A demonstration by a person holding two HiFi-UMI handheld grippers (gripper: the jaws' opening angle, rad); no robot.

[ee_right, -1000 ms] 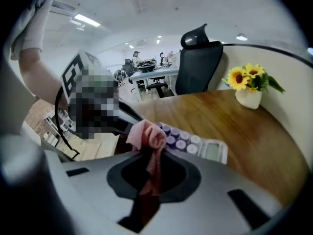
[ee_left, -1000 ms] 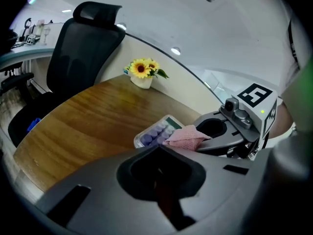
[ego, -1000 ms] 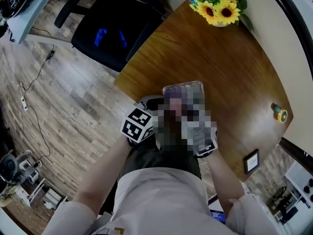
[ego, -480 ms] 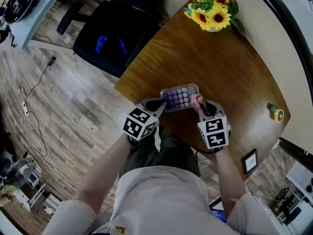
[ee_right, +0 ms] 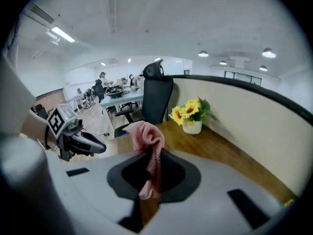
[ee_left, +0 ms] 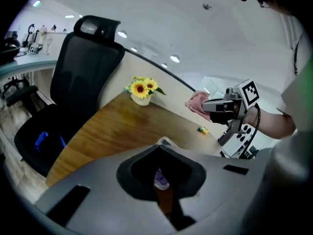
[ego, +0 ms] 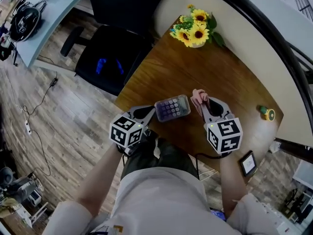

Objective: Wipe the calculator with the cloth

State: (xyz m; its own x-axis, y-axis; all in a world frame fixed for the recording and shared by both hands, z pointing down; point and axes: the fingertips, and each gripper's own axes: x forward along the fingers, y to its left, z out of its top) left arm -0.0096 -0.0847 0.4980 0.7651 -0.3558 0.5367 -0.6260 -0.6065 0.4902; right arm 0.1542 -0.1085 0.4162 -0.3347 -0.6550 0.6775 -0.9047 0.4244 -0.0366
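Note:
The calculator (ego: 172, 107) is grey with purple keys and hangs just above the near edge of the wooden table (ego: 220, 67). My left gripper (ego: 152, 110) is shut on its left end. In the left gripper view only a sliver of the calculator (ee_left: 161, 179) shows between the closed jaws. My right gripper (ego: 203, 104) is shut on the pink cloth (ego: 197, 96), which is bunched up just right of the calculator and apart from it. The cloth (ee_right: 147, 140) stands up out of the jaws in the right gripper view.
A vase of sunflowers (ego: 192, 31) stands at the table's far edge. A small green and yellow object (ego: 266, 113) lies at the right, and a small dark framed device (ego: 248, 163) at the near right corner. A black office chair (ego: 112, 53) stands left of the table.
The calculator has come down from close to the head camera to just above the table edge. The cloth has come off the calculator's face and moved to its right.

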